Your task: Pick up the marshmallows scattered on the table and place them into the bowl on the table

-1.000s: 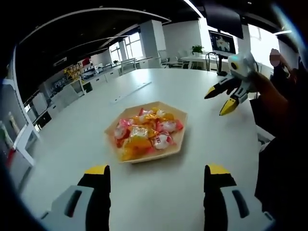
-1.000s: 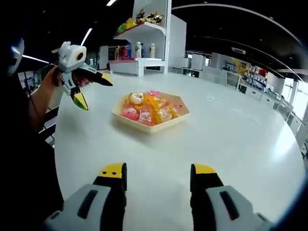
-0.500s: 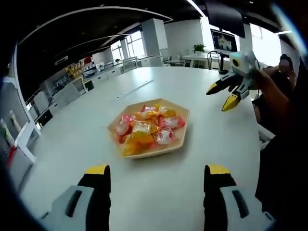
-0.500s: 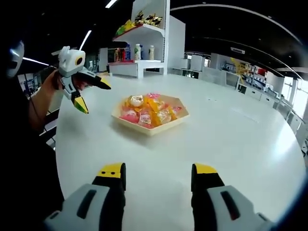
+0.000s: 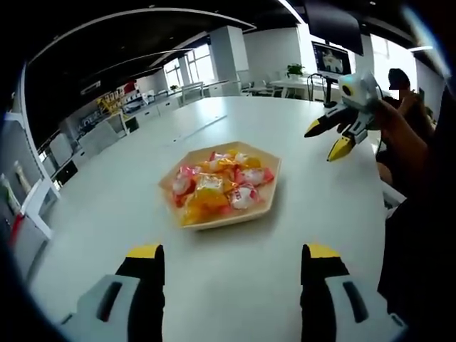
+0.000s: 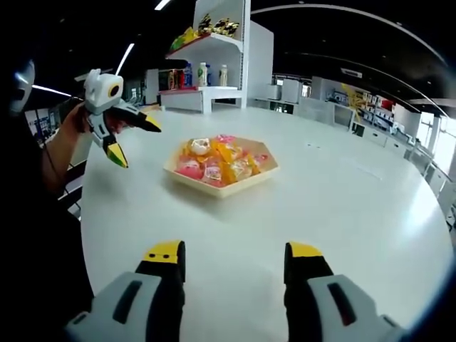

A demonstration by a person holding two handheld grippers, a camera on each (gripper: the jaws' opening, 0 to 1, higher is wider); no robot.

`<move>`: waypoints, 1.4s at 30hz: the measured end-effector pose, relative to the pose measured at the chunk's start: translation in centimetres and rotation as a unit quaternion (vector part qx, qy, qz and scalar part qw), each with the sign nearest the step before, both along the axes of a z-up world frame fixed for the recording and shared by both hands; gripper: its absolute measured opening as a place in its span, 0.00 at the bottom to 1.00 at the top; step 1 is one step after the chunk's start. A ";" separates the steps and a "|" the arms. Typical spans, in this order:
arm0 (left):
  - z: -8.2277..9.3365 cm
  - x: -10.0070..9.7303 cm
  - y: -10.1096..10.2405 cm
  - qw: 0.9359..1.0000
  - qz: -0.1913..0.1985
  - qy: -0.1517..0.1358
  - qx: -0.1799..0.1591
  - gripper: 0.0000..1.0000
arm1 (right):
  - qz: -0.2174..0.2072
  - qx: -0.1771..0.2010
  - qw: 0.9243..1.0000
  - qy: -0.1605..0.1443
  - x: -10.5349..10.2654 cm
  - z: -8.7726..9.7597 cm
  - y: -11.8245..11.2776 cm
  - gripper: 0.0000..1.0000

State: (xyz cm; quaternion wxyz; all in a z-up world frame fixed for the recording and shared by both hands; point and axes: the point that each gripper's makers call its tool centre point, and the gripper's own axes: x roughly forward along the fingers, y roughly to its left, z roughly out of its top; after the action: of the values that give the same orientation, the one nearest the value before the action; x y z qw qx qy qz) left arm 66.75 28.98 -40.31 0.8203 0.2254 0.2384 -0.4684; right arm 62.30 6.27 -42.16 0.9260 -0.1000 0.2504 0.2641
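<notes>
Wrapped marshmallows [image 5: 219, 190] fill the hexagonal wooden bowl [image 5: 269, 201] mid-table.
We hold the left gripper [image 5: 228, 267] and right gripper [image 6: 231, 260] wide open, empty, above the white table [image 6: 356, 206] near its edge.

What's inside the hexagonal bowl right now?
The bowl holds a heap of wrapped marshmallows in pink, orange and yellow wrappers, rising above its rim. The pile covers the bowl's floor, and any pieces lying underneath are hidden.

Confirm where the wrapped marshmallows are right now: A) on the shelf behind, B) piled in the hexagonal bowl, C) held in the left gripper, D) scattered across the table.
B: the marshmallows sit heaped inside the hexagonal bowl, and both grippers are open and hold nothing.
</notes>
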 end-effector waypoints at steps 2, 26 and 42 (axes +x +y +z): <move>-0.2 0.0 0.2 1.000 0.002 0.002 0.002 0.78 | 0.000 -0.001 1.000 0.000 0.0 0.0 0.0 0.56; -1.0 -0.2 0.9 1.000 0.016 0.008 0.007 0.78 | -0.001 0.000 1.000 0.001 -0.1 -0.2 0.0 0.56; -0.9 -0.5 1.0 1.000 0.014 0.005 0.010 0.77 | -0.001 0.003 1.000 0.001 -0.3 -0.4 0.0 0.56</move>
State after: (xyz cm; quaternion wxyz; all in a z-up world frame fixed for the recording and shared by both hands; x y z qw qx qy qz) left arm 66.28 29.94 -41.21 0.8233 0.2280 0.2502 -0.4556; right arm 62.02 6.30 -42.52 0.9263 -0.0972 0.2506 0.2641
